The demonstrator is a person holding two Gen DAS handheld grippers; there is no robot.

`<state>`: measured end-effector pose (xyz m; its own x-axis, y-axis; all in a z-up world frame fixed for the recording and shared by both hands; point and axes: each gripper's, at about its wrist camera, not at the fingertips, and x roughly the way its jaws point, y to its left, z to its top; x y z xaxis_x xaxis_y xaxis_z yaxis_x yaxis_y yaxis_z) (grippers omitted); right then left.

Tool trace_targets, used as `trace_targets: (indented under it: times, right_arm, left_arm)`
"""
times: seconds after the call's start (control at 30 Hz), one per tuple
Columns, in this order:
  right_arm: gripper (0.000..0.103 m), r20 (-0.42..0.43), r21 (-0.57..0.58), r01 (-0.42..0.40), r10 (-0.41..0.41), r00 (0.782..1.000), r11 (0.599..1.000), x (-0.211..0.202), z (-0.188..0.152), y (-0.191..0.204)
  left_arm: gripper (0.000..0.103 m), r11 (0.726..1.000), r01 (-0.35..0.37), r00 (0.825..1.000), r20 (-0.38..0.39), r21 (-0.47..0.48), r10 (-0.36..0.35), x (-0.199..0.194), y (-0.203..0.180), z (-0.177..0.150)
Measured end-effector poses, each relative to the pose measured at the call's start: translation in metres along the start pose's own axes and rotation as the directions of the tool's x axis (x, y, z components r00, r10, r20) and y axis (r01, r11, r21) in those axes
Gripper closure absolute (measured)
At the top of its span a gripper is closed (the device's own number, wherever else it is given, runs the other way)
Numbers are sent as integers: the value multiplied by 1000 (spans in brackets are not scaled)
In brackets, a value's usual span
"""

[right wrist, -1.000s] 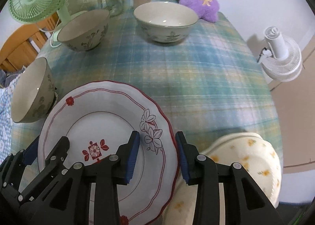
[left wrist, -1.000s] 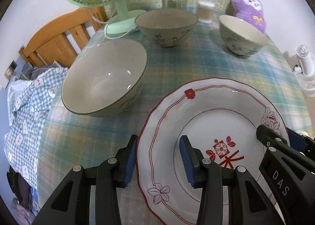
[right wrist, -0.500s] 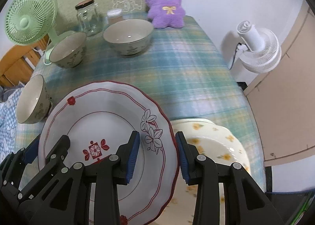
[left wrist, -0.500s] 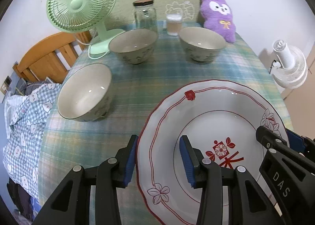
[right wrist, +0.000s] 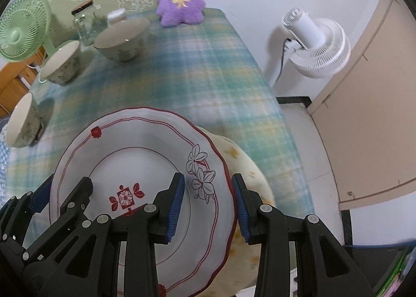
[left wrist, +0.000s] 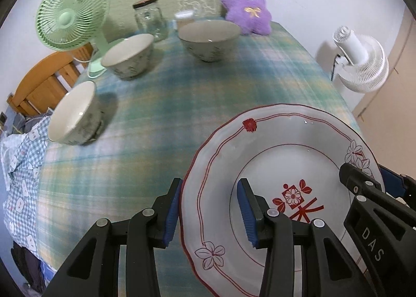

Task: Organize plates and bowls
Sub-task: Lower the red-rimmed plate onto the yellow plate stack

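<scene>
Both grippers have the red-trimmed plate [left wrist: 283, 167] between them: the left gripper [left wrist: 209, 212] straddles its left rim, the right gripper [right wrist: 208, 206] its right rim, blue pads either side, apparently clamped on it. The plate hangs over the yellow-flowered plate [right wrist: 249, 174] at the table's [left wrist: 208, 94] near right corner. Three bowls sit beyond, nearest one [left wrist: 74, 115] left.

Green fan [left wrist: 70, 24], glass jar [left wrist: 150, 21], purple plush [left wrist: 245, 11], white fan [right wrist: 318, 44]
</scene>
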<state>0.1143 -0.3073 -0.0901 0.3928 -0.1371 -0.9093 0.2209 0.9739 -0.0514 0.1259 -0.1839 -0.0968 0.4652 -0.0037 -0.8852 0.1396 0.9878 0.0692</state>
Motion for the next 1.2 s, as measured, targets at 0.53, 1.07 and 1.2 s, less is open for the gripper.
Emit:
trace_targets:
  times: [0.53,1.07,1.2]
  right_arm:
    - [62,-70,31,-4,6,998,1000,26,-21,-50]
    - [58,-47,-1,-10,10,999,1000,31,-24,-48]
    - [48,-46,-9,-30,29,999,1000,31,-22,-46]
  left_arm:
    - [61,997,-44,999,-17,63,45,13,-56,-17]
    - [42,991,-106,994,-3,83,107,17,-71,-23]
    - [40,992,-99,995,-5,73,100,16,-69,-23]
